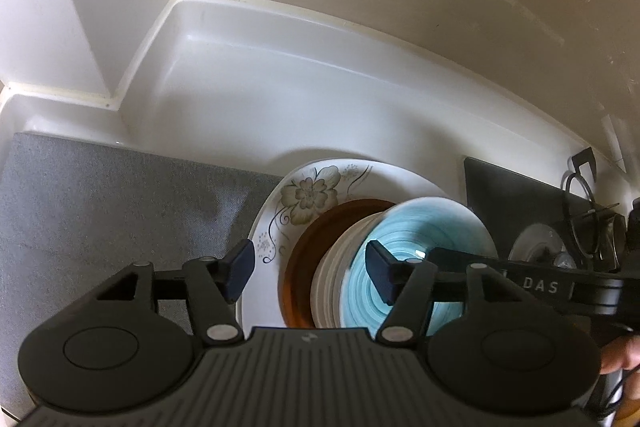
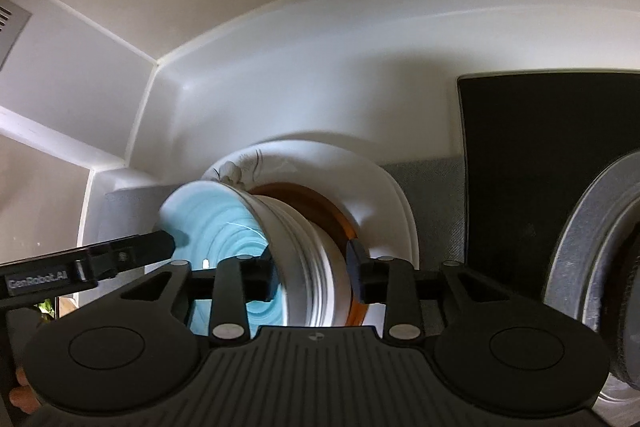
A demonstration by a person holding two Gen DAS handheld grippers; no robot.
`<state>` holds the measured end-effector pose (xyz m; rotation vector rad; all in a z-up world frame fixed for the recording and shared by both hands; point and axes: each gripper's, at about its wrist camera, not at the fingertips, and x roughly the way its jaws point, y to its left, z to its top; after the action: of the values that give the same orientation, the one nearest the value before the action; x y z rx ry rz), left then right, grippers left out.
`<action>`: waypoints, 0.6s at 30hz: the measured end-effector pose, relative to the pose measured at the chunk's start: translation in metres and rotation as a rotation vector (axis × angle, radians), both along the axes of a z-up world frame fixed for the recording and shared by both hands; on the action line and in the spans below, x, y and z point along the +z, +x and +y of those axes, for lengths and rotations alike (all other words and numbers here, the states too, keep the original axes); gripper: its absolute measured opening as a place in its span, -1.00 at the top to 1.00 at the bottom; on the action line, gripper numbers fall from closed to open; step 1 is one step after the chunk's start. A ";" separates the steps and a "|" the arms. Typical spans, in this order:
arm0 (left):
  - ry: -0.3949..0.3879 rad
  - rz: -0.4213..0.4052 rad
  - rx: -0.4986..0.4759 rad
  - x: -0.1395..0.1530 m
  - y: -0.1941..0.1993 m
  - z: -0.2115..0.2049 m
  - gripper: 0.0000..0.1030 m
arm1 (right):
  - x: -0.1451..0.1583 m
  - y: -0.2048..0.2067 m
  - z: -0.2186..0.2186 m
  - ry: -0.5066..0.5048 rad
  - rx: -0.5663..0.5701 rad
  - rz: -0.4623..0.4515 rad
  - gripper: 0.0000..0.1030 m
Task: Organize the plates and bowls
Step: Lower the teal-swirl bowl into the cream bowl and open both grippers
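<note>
Two grippers hang over your stack near the counter's point(image 1: 248, 75) back wall: floral plate point(image 1: 320, 187) lowest, brown dish point(image 1: 298, 267), then blue bowl point(image 1: 420, 231). Left gripper point(image 1: 310, 271) and right gripper point(image 2: 311, 277) stand open, gripping nothing.

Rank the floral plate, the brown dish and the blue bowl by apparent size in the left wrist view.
1. floral plate
2. brown dish
3. blue bowl, though it sits nearer the camera, so its place below the dish is unsure.
</note>
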<state>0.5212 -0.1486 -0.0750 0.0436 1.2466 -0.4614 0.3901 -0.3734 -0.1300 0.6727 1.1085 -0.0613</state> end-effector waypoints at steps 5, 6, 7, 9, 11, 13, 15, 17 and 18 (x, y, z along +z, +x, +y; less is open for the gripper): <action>-0.015 -0.004 0.011 0.003 0.001 0.001 -0.48 | -0.004 0.007 0.005 -0.013 0.036 0.009 0.13; -0.019 -0.004 0.014 0.004 0.002 0.001 -0.49 | -0.003 0.008 0.007 -0.023 0.047 0.012 0.10; -0.022 -0.007 0.018 0.004 0.003 0.001 -0.51 | -0.003 0.010 0.009 -0.034 0.061 0.015 0.07; -0.028 -0.008 0.028 0.006 0.004 -0.001 -0.51 | -0.003 0.013 0.015 -0.055 0.091 0.018 0.03; -0.032 -0.009 0.024 0.008 0.004 -0.003 -0.51 | -0.002 0.018 0.020 -0.069 0.121 0.027 0.02; -0.028 -0.023 0.015 0.010 0.002 -0.003 -0.55 | 0.002 0.018 0.016 -0.051 0.111 0.026 0.02; -0.026 -0.029 0.011 0.011 0.001 -0.003 -0.55 | 0.013 0.015 0.012 -0.034 0.103 -0.022 0.01; -0.033 -0.023 0.020 0.011 0.002 -0.002 -0.55 | 0.025 0.014 0.011 -0.042 0.114 -0.066 -0.04; -0.037 -0.021 0.025 0.011 0.004 -0.002 -0.55 | 0.031 0.014 0.010 -0.045 0.116 -0.084 -0.06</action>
<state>0.5247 -0.1506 -0.0640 0.0014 1.2162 -0.4618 0.4039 -0.3632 -0.0991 0.5654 1.0601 0.0407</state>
